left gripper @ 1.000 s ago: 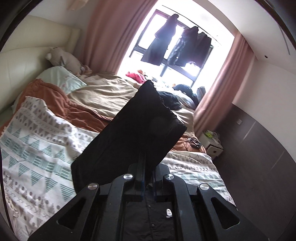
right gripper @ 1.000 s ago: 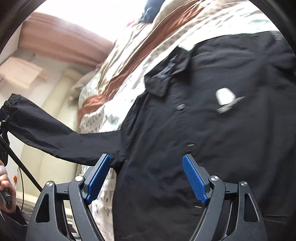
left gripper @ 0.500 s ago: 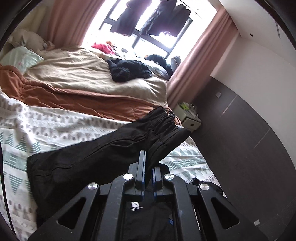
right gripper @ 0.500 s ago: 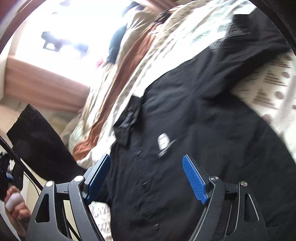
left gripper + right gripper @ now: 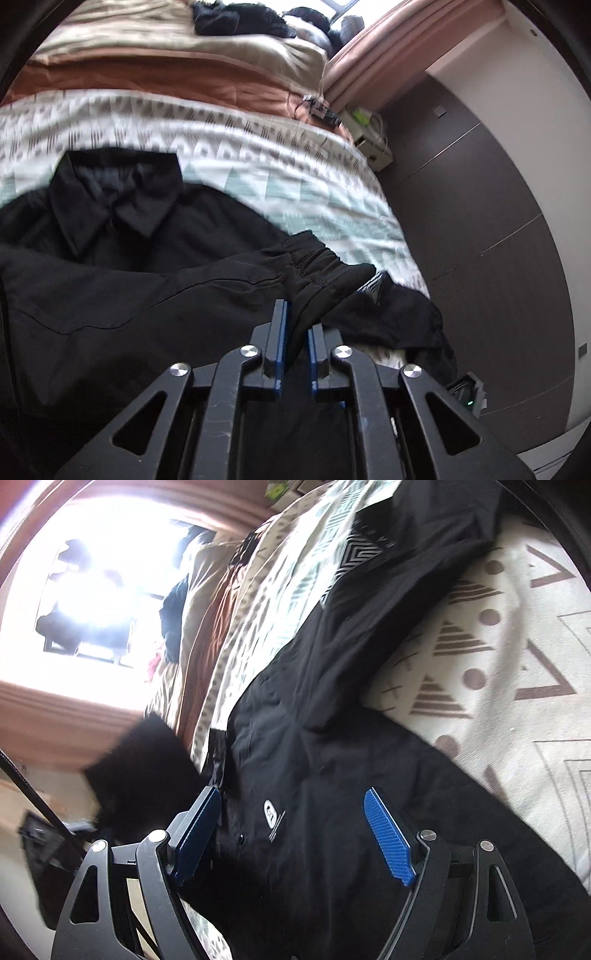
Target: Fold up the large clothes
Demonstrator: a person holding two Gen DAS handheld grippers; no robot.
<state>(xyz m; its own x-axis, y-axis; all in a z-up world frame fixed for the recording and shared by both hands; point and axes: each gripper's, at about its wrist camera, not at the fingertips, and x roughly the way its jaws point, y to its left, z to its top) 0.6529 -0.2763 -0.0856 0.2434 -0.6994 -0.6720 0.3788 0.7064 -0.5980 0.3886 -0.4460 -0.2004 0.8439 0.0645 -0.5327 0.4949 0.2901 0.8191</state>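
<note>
Bedroom, daylit: patterned quilt (image 5: 258, 155) with grey and mint triangles covers the near part of the bed; rust and beige bedding (image 5: 166, 66) lies beyond it, with dark clothes (image 5: 236, 18) heaped at the far end. Pink curtain (image 5: 406, 48) hangs by an overexposed window (image 5: 96, 590); a dark panelled wall (image 5: 498, 240) and a small bedside unit (image 5: 369, 136) stand off the bed's far corner.

Item: black jacket (image 5: 129, 277), front up on the quilt, collar toward the rust bedding, white chest logo (image 5: 271, 814) showing.

Left gripper (image 5: 295, 332): jaws narrowly apart and just been opening, with the sleeve cuff (image 5: 317, 269) between them; whether the pads still press on the cloth cannot be told. The sleeve lies across the jacket's chest.

Right gripper (image 5: 295, 834): jaws wide apart, nothing held, over the jacket front near the logo.

Risks, as judged:
- Cuff may cling to a pad as the left gripper draws away, dragging the sleeve off the chest.
- Elastic cuff may bunch and leave a lump inside the fold.
- Soft quilt may wrinkle under the cloth and skew later folds.
- Far sleeve (image 5: 399, 314) lies rumpled near the bed's edge and could slide off.
</note>
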